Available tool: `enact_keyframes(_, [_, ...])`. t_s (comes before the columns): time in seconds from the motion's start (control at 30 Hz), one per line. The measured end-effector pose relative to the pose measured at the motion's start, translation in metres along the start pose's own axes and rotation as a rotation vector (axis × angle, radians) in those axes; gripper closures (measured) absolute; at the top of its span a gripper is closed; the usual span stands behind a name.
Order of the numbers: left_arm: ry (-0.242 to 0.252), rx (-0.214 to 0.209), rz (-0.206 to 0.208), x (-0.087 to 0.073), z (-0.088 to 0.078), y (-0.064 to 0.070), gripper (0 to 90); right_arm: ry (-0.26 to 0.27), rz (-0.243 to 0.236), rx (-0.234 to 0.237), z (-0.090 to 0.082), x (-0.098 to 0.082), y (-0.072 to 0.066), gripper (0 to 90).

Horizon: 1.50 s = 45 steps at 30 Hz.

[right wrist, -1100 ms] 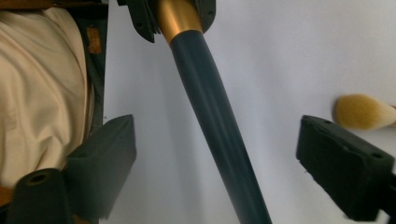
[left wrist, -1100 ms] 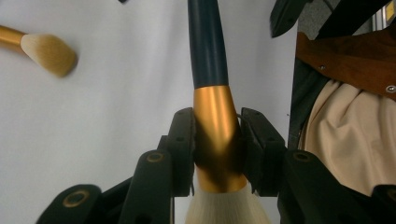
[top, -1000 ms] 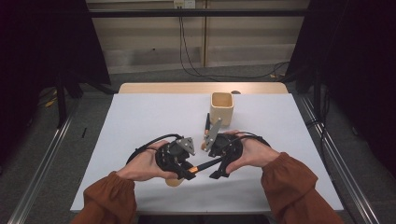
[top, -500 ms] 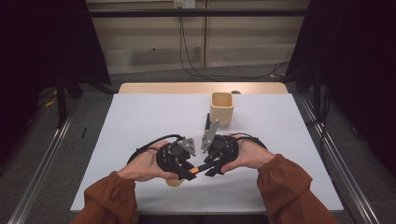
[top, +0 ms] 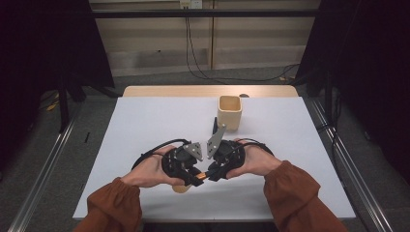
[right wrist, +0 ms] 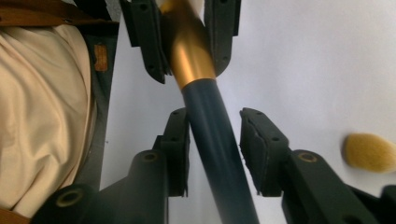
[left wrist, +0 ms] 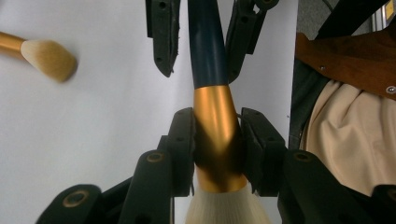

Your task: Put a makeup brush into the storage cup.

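Two grippers meet on one brush above the white table (top: 145, 125).

Left gripper (left wrist: 217, 140) clenches the brush (left wrist: 212, 112) by its gold ferrule; right gripper (right wrist: 212, 144), jaws just closing, brackets the dark handle at 12 o'clock of the ferrule, one pad visibly short. Beige cup (top: 229, 112) stands at 1 o'clock.

Left gripper (top: 192, 175) clamped, right gripper (top: 209, 173) facing it, jaws closing.

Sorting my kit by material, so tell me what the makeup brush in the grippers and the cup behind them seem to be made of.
Makeup brush: the gold ferrule looks like brushed metal, with a soft sheen; the dark blue handle looks glossy, probably lacquered wood or plastic; the pale bristles look soft and fine. Cup: matte beige, perhaps wood or plastic.
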<state>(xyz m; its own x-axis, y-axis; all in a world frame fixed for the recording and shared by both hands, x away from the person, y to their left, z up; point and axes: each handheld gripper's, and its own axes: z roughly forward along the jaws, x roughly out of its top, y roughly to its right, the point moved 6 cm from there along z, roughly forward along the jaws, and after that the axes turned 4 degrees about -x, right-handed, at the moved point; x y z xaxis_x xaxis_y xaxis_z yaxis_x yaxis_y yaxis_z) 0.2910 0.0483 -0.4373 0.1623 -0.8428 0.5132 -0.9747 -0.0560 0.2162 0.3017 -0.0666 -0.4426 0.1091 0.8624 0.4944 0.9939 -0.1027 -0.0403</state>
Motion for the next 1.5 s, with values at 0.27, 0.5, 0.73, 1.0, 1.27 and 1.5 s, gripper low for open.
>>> enact_keyframes(0.27, [-0.010, -0.012, 0.003, -0.001, 0.002, 0.001, 66.6, 0.029, -0.035, -0.003, 0.002, 0.003, -0.002, 65.7])
enact_keyframes(0.5, [-0.008, -0.024, 0.014, -0.002, 0.003, 0.001, 66.6, 0.014, -0.041, 0.022, 0.004, 0.002, -0.006, 71.1])
enact_keyframes(0.73, [0.010, -0.006, 0.010, -0.004, 0.000, -0.005, 66.3, 0.023, -0.034, 0.040, 0.006, 0.000, -0.005, 74.7])
enact_keyframes(1.0, [0.050, -0.022, -0.007, -0.005, 0.002, -0.007, 62.3, 0.038, -0.014, 0.049, 0.005, -0.001, -0.004, 75.2])
enact_keyframes(1.27, [0.143, -0.006, -0.085, -0.005, -0.001, -0.013, 42.9, 0.025, 0.030, 0.034, 0.003, -0.008, 0.001, 75.2])
enact_keyframes(1.5, [0.217, 0.066, -0.149, -0.016, -0.004, -0.023, 21.8, 0.027, 0.084, 0.010, -0.001, -0.018, 0.005, 75.3])
